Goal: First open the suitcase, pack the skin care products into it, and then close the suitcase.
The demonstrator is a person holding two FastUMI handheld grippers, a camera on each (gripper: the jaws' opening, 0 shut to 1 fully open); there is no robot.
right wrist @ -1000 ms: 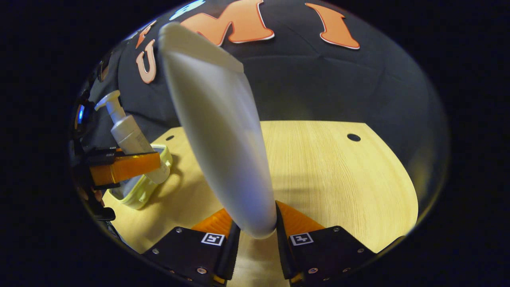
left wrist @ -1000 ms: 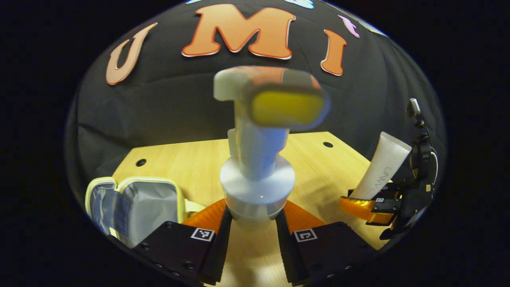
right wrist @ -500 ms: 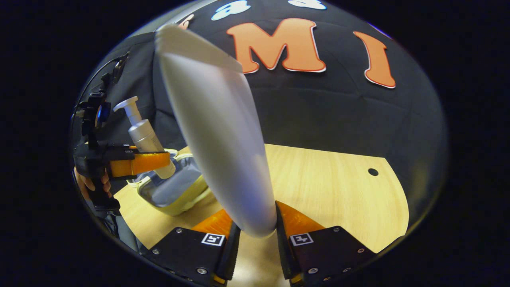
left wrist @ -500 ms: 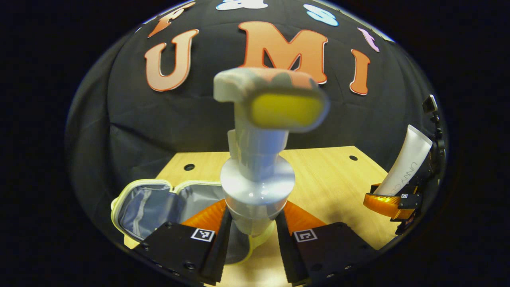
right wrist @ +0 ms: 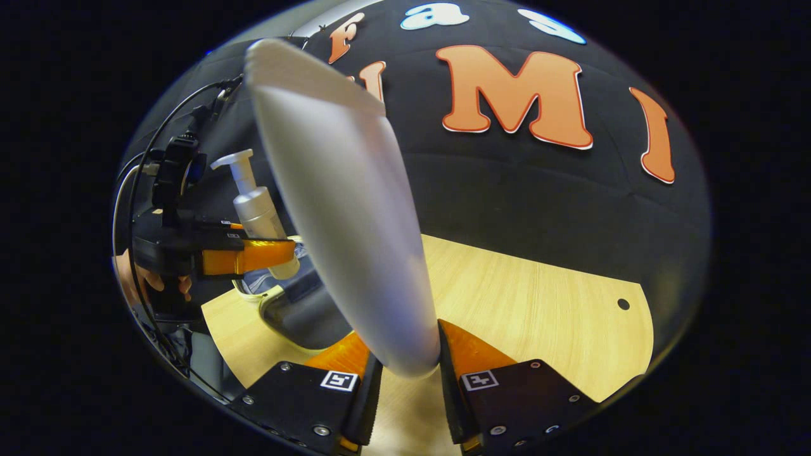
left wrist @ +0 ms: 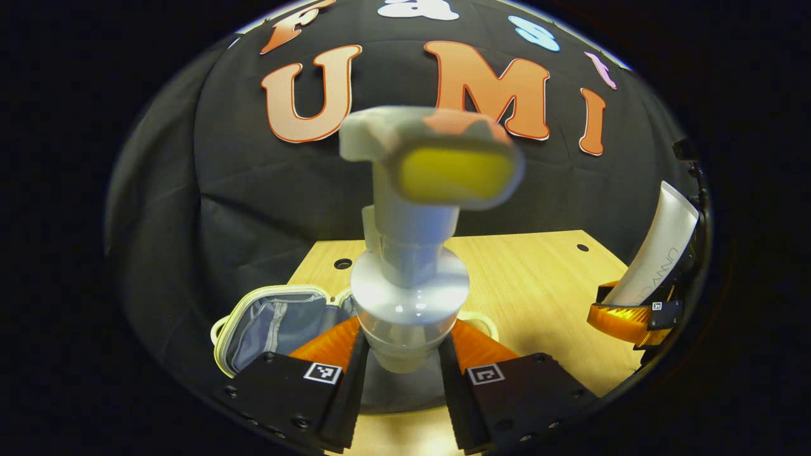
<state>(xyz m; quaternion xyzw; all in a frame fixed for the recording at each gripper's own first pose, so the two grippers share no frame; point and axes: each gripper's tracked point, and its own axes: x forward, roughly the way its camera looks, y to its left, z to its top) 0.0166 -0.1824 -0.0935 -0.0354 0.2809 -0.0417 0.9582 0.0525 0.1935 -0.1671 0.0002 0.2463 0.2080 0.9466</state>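
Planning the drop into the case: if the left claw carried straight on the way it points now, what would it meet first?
Most likely the booth wall. The left claw, shut on the pump bottle, points level over the open suitcase and table, not down into the case. Depth is unclear.

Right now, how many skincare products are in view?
2. Pump bottle clamped in left tongs above the open suitcase; white tube clamped in right tongs. Suitcase interior partly hidden.

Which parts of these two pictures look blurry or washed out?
Left gripper view: the pump bottle head is soft and out of focus, being close to the lens; the suitcase is sharper. Right gripper view: the tube is blurred and pale; the table grain stays crisp.
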